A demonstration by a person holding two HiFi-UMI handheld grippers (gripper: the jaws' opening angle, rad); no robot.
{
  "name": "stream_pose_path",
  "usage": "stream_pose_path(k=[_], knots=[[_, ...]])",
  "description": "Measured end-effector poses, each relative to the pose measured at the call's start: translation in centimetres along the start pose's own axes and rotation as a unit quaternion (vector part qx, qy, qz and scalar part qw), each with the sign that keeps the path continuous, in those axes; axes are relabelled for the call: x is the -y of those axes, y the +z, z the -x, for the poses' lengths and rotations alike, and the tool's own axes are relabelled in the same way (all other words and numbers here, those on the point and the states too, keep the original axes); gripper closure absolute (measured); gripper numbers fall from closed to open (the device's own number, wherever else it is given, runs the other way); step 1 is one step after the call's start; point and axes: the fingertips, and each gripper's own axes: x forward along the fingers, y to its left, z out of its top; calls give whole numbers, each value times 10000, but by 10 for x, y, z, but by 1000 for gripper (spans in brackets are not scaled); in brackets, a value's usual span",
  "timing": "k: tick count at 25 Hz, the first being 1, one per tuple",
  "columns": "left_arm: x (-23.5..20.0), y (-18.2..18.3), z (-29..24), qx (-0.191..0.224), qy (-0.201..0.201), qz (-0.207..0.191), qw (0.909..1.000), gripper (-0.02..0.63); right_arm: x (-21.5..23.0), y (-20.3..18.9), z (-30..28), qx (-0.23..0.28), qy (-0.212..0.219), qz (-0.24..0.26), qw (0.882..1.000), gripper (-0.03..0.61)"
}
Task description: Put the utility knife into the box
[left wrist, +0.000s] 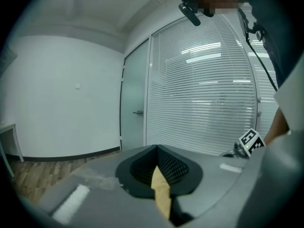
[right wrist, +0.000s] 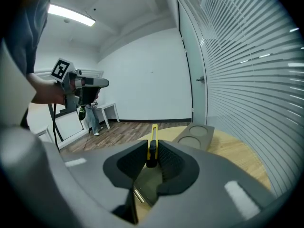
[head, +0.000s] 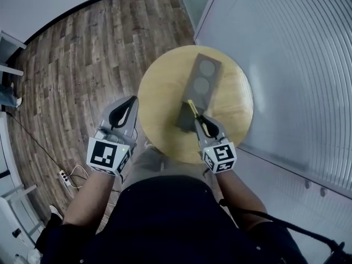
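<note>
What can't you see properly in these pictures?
- Inside of the box: in the head view, the right gripper and the utility knife cover its near end.
- The knife's blade: in the right gripper view it is edge-on and too small to tell if it is out.
- Box and knife: in the left gripper view, the left gripper's own body hides them; only a sliver of table shows.
</note>
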Motion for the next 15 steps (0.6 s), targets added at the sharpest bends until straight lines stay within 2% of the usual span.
stream_pose_path(k=[7, 15], knots=[[7, -11, -10, -67, -19, 20, 10000, 607, 10, -29, -3, -185, -54, -147, 9997, 506], [21, -46, -19, -329, -113, 184, 9992, 608, 12, -53, -19, -328, 11, -181, 9993, 506]])
